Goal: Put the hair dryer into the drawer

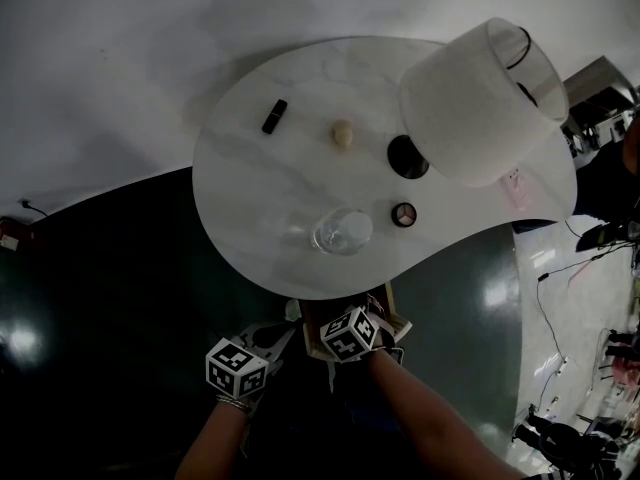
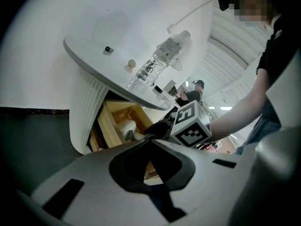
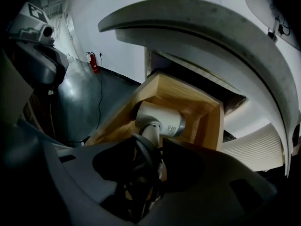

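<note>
hair dryer (image 3: 160, 119): white body lies inside the wooden drawer (image 3: 207, 121), handle pointing out toward the jaws
right gripper (image 3: 150, 147): jaws closed on the hair dryer's handle, with the black cord (image 3: 141, 173) bunched between them
left gripper (image 2: 150, 142): jaw tips pressed together with nothing held, just beside the right gripper at the drawer front
drawer: pulled open under the table edge
table (image 1: 260, 198): white marble top carrying a lamp (image 1: 480, 98) and a clear water bottle (image 1: 342, 231)

Open drawer (image 3: 207, 121) under overhanging tabletop (image 3: 188, 27) (hair dryer (image 3: 160, 119) fills middle).
</note>
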{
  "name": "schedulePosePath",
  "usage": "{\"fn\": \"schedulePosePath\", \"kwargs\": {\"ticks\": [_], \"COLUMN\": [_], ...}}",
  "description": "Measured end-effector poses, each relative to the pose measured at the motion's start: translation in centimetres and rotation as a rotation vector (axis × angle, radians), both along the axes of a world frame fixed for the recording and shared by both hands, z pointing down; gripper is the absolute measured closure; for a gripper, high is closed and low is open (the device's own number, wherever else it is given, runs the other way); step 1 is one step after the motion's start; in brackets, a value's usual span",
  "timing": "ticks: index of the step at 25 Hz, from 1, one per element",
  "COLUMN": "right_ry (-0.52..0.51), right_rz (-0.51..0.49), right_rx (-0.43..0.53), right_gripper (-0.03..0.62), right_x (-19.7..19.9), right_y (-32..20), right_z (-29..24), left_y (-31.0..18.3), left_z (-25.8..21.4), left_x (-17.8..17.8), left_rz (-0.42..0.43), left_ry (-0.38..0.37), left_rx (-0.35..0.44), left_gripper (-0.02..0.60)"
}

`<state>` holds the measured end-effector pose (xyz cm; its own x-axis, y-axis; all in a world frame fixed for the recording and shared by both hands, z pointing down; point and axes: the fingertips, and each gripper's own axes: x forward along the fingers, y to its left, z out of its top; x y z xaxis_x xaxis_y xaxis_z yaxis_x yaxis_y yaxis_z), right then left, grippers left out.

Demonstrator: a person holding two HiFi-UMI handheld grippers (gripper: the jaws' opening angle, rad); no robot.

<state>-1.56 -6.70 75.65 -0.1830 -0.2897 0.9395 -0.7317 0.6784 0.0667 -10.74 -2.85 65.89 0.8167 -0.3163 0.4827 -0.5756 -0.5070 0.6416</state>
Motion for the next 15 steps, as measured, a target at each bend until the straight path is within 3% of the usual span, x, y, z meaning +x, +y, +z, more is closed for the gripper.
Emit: {"fn": "schedulePosePath", "kwargs": {"ticks": [12, 15], "right_ry": [0.08, 0.124], "right_rz": [-0.082, -0.152], "right_rx": [0.022, 0.035], "right_gripper": [0.395, 0.398], "right_x": [-0.2, -0.3], "right_y": [-0.1, -0.2], "right_z": [1.1, 1.0], "left_y": [1.1, 1.3], "left_z": [0.1, 0.2], "left_x": [0.9, 0.9], "left_rz": [0.026, 0.028], "left_ry": [0.015, 0.015], "left_rx": [-0.02, -0.024], "left_gripper": [0.574, 0.574]}}
